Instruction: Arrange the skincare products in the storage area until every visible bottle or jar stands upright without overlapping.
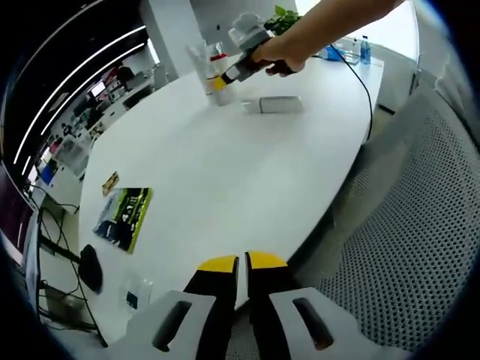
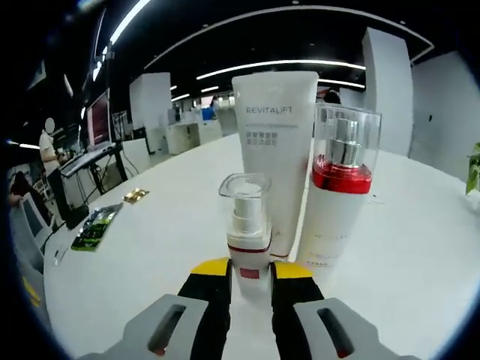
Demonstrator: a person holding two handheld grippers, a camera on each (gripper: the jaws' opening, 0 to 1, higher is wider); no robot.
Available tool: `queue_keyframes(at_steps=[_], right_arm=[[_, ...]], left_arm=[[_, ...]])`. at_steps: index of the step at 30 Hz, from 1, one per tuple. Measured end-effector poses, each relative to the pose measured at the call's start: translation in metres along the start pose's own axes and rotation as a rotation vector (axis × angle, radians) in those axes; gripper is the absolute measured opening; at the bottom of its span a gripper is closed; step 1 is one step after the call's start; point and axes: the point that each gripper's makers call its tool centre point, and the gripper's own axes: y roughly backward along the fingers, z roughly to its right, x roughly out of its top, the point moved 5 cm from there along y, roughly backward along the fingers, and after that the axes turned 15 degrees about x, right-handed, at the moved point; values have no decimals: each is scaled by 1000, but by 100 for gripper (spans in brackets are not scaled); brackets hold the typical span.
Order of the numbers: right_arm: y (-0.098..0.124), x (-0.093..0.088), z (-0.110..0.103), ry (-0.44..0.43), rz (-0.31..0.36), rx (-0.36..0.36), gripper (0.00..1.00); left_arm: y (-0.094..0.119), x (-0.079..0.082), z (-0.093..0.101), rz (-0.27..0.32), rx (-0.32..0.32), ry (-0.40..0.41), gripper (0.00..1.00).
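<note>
Bottles stand upright together at the far end of the table (image 1: 225,187): your right gripper (image 2: 250,274) clamps the small pump bottle (image 2: 247,229) beside the white tube (image 2: 274,157) and red-collared bottle (image 2: 339,195). One box (image 1: 274,104) lies flat nearby, seemingly still to stand up. Your left gripper (image 1: 241,264) waits near, jaws almost closed, empty.

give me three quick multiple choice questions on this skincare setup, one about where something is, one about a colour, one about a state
1. Where is the small pump bottle in the right gripper view?
A. between the right hand-held gripper's jaws
B. on the floor
C. on top of the magazine

2. What colour is the band under the clear cap of the tall pump bottle?
A. blue
B. red
C. green

3. How does the white box near the bottles sit in the left gripper view?
A. standing upright
B. lying on its side on the table
C. held in the air

Answers
1. A: the right hand-held gripper has its yellow-tipped jaws on either side of the bottle's base.
2. B: a red collar shows below the silver pump.
3. B: it lies flat on the white table, beside the upright bottles.
</note>
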Motion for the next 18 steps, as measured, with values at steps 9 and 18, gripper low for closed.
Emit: queue_keyframes(at_steps=[9, 18], right_arm=[[-9, 5, -1, -92, 3, -60, 21], [-7, 4, -1, -41, -26, -153, 12]], left_arm=[[0, 0, 1, -3, -4, 1, 0], [0, -1, 0, -6, -1, 3, 0]])
